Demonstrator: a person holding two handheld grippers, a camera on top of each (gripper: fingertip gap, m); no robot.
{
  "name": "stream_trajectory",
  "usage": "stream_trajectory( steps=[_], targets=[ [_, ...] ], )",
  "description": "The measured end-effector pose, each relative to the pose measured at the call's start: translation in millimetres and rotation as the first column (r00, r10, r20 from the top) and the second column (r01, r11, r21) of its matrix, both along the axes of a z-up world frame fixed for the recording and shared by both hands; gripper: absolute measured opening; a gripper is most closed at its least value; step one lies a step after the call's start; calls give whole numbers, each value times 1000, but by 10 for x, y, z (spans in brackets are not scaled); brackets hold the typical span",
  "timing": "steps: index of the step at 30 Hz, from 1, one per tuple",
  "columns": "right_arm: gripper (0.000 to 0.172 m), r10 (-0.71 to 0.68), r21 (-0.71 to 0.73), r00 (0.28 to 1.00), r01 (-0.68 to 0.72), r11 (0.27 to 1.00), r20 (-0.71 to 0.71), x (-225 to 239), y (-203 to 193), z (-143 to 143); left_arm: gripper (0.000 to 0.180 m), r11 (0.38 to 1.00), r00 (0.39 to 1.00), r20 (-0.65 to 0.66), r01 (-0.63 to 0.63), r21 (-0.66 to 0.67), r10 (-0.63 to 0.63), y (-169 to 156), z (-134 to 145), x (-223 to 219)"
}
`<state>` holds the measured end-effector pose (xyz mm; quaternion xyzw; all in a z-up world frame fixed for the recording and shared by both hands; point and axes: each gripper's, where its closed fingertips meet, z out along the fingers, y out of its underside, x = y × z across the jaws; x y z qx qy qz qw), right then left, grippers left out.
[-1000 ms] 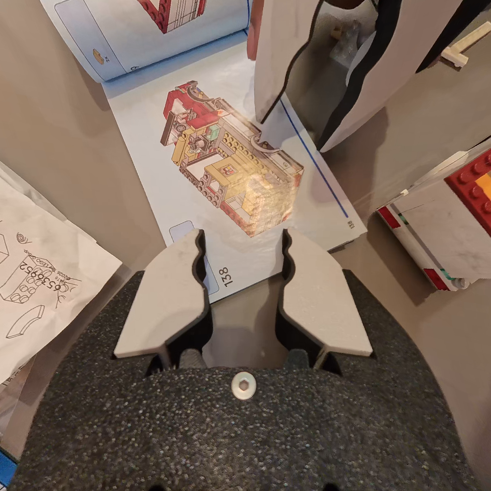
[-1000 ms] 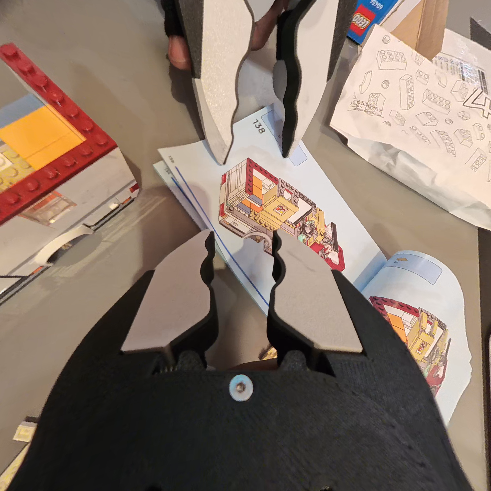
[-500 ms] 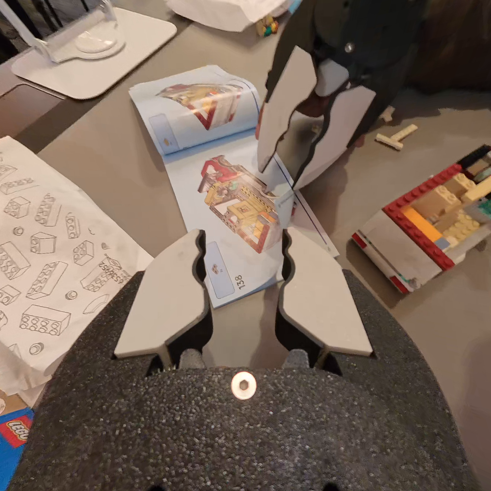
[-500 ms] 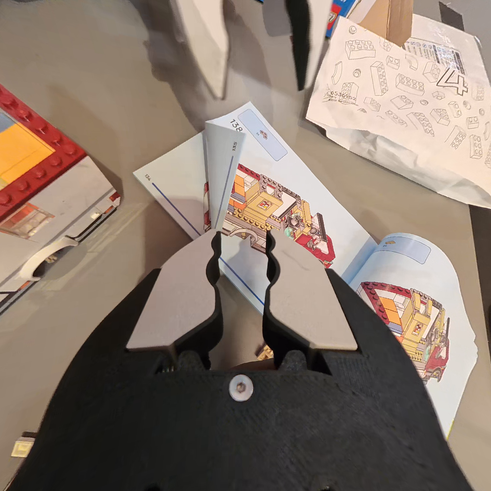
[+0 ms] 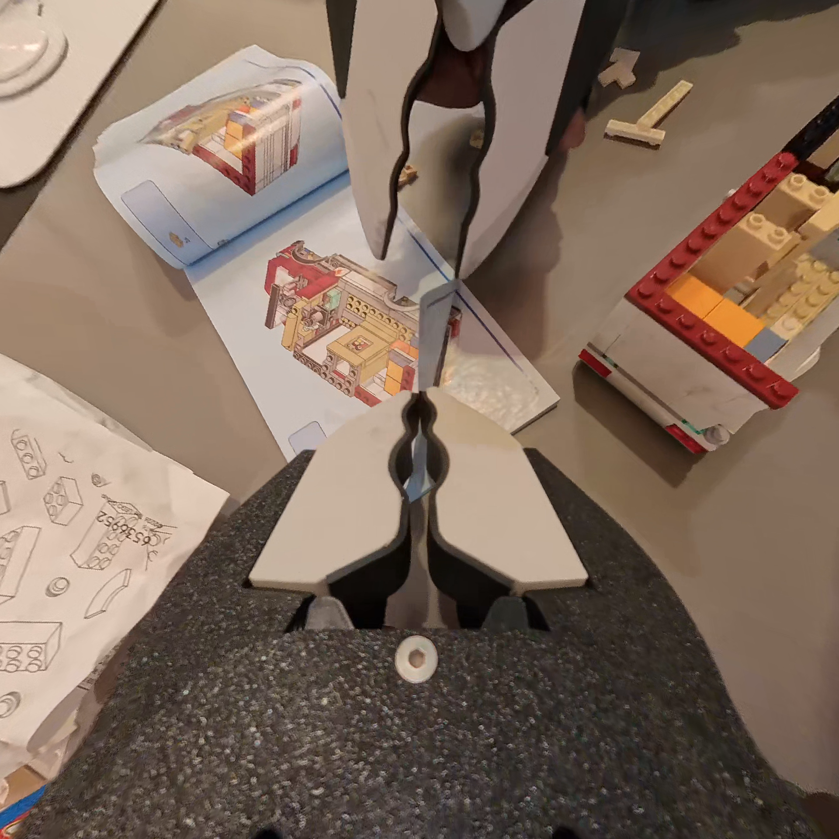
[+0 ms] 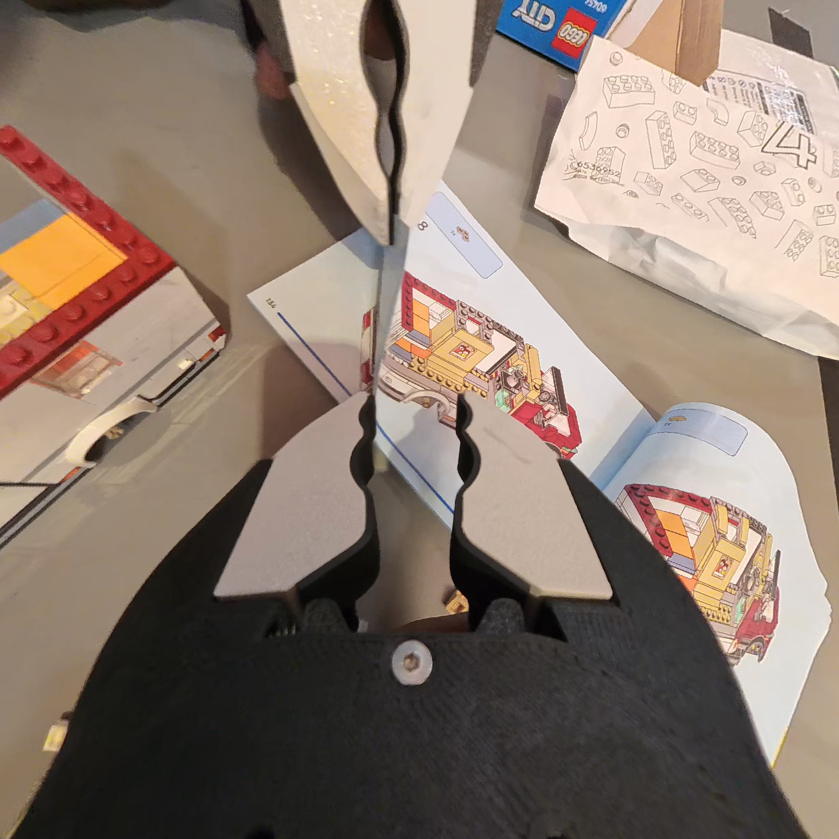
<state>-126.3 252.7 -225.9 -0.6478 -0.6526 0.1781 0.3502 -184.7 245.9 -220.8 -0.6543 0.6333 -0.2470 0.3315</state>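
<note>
A: What does the left claw [image 5: 421, 399] have?
B: It is closed flat on one page [image 5: 433, 336] of the instruction booklet [image 5: 318, 345], both pads pressed on the sheet, which stands edge-on, lifted off the open spread just ahead of the tips.

A: And the right claw [image 6: 415, 404]?
B: Parted and holding nothing. The same page runs along its left finger [image 6: 318, 490]; the other finger stands clear of it.

A: Farther out?
B: Right of the left claw is a red-edged brick model [image 5: 708, 327], with loose tan pieces [image 5: 644, 122] beyond it. To the left is a crumpled paper bag [image 5: 68, 522] on the table [image 5: 136, 318].

A: Any print?
B: Page numerals and part boxes on the booklet, brick outlines and a code on the bag, and a logo on a blue box [image 6: 563, 27].
</note>
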Motion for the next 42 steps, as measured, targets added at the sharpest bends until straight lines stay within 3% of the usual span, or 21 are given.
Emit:
stream_trajectory(
  steps=[8, 12, 16, 20, 28, 42],
  targets=[
    [35, 0, -78, 991, -11, 997, -133, -78, -58, 218, 0, 979, 989, 145, -38, 202, 9, 131, 334, 121],
    [3, -50, -67, 986, 40, 997, -157, -84, 24, 244, 1, 962, 978, 210, -55, 266, -2, 147, 464, 166],
    [0, -102, -73, 978, 89, 993, -183, -40, 119, 303, 17, 946, 962, 267, -143, 289, 64, 275, 601, 83],
    [0, -166, -82, 957, 151, 985, -239, 31, 243, 436, 27, 931, 942, 302, -237, 277, 150, 416, 693, -51],
    [0, -256, -78, 921, 244, 967, -295, 203, 431, 610, 30, 919, 900, 323, -358, 166, 292, 596, 703, -216],
    [0, -303, -79, 903, 293, 953, -306, 377, 538, 696, 30, 937, 935, 184, -329, 121, 304, 579, 385, -154]
  ],
)
